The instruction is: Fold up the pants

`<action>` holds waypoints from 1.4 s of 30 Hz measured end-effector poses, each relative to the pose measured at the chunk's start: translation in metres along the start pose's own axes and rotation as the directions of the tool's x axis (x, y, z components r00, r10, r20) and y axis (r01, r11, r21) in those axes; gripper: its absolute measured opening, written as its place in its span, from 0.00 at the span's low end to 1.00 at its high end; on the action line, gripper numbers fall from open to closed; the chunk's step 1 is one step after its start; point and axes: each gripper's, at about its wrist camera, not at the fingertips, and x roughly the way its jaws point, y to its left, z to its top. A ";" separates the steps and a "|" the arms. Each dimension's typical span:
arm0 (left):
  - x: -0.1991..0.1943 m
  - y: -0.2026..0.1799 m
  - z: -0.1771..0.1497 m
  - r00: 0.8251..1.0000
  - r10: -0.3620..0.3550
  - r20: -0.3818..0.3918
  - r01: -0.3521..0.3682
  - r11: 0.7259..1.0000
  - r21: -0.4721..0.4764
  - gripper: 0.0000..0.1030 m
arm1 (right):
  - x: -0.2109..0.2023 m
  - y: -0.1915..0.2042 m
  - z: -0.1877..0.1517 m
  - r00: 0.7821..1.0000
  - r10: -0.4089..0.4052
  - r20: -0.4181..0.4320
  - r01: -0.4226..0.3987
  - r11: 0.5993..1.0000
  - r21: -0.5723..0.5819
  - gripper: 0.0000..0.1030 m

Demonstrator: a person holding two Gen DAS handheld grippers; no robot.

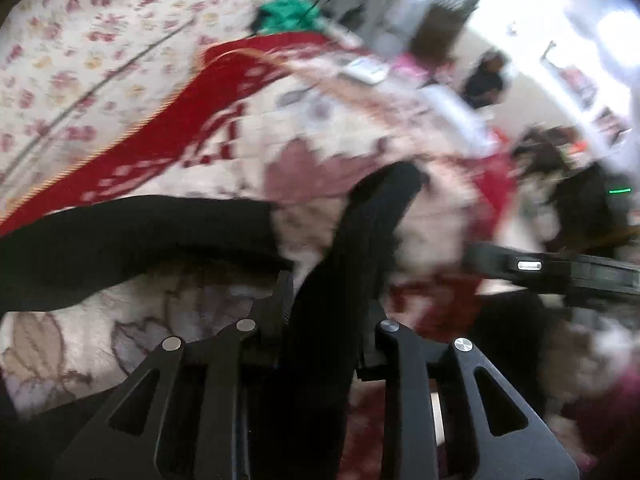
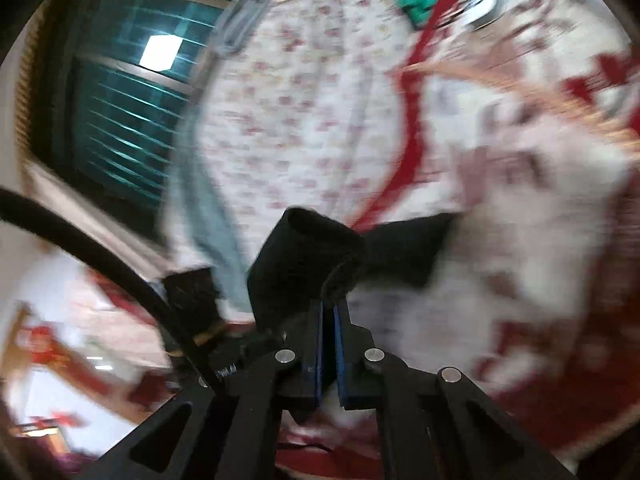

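The black pants [image 1: 132,236] are lifted above a red and cream patterned blanket [image 1: 224,148]. In the left wrist view my left gripper [image 1: 330,300] is shut on a thick fold of the black cloth, which runs up between the fingers and off to the left. In the right wrist view my right gripper [image 2: 330,304] is shut on another edge of the black pants [image 2: 308,256], which bunch just above the blue-padded fingertips. Both views are motion-blurred. My right gripper's body shows at the right of the left wrist view [image 1: 560,272].
A floral sheet [image 1: 80,40] covers the bed beyond the blanket. A green cloth [image 1: 288,14] lies at the far end. A window with blinds [image 2: 120,112] and a grey-blue cloth [image 2: 208,216] are at the left of the right wrist view.
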 end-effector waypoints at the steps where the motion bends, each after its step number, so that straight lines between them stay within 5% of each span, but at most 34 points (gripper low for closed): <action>1: 0.010 -0.002 -0.002 1.000 0.019 -0.016 -0.019 1.000 0.005 0.27 | -0.001 -0.002 -0.001 0.999 -0.034 -0.001 0.034 0.999 -0.001 0.04; 4: 0.034 -0.005 -0.010 0.996 0.011 -0.084 -0.012 1.000 -0.004 0.38 | 0.000 -0.012 -0.005 0.985 -0.169 -0.019 0.169 0.986 -0.014 0.04; 7: 0.030 -0.006 -0.014 0.996 0.044 -0.074 -0.043 0.999 0.015 0.39 | 0.011 -0.025 -0.008 0.987 -0.155 -0.047 0.157 0.987 0.037 0.08; 9: 0.017 0.001 -0.012 0.997 0.049 -0.058 -0.049 0.999 -0.005 0.41 | 0.025 -0.034 -0.007 0.982 -0.177 -0.074 0.181 0.982 0.060 0.35; 11: 0.004 0.006 -0.010 0.998 0.051 -0.036 -0.052 0.998 -0.018 0.47 | 0.037 -0.036 -0.005 0.982 -0.174 -0.076 0.178 0.983 0.052 0.45; 13: -0.009 0.012 -0.010 0.998 0.054 -0.015 -0.054 0.998 -0.021 0.54 | 0.051 -0.033 -0.002 0.975 -0.202 -0.094 0.205 0.978 0.024 0.45; 20: -0.014 0.021 -0.020 0.997 0.073 -0.024 -0.073 0.997 0.024 0.54 | 0.098 -0.035 0.005 0.927 -0.339 -0.160 0.337 0.941 -0.044 0.45; 25: 0.005 0.027 -0.023 0.995 0.074 -0.064 -0.073 0.997 0.016 0.54 | 0.121 -0.034 0.010 0.927 -0.348 -0.142 0.337 0.937 -0.096 0.45; 30: 0.011 0.035 -0.026 0.995 0.051 -0.082 -0.054 0.998 -0.030 0.54 | 0.114 -0.044 0.008 0.943 -0.307 -0.129 0.294 0.949 -0.111 0.04; 37: -0.020 0.032 -0.035 0.997 0.069 -0.041 -0.069 0.998 -0.007 0.54 | 0.048 -0.018 -0.005 0.931 -0.358 -0.076 0.343 0.926 -0.159 0.04; 42: -0.044 0.034 -0.057 0.977 0.212 0.021 -0.212 0.977 -0.007 0.54 | 0.018 -0.013 -0.028 0.877 -0.459 -0.140 0.425 0.879 -0.218 0.04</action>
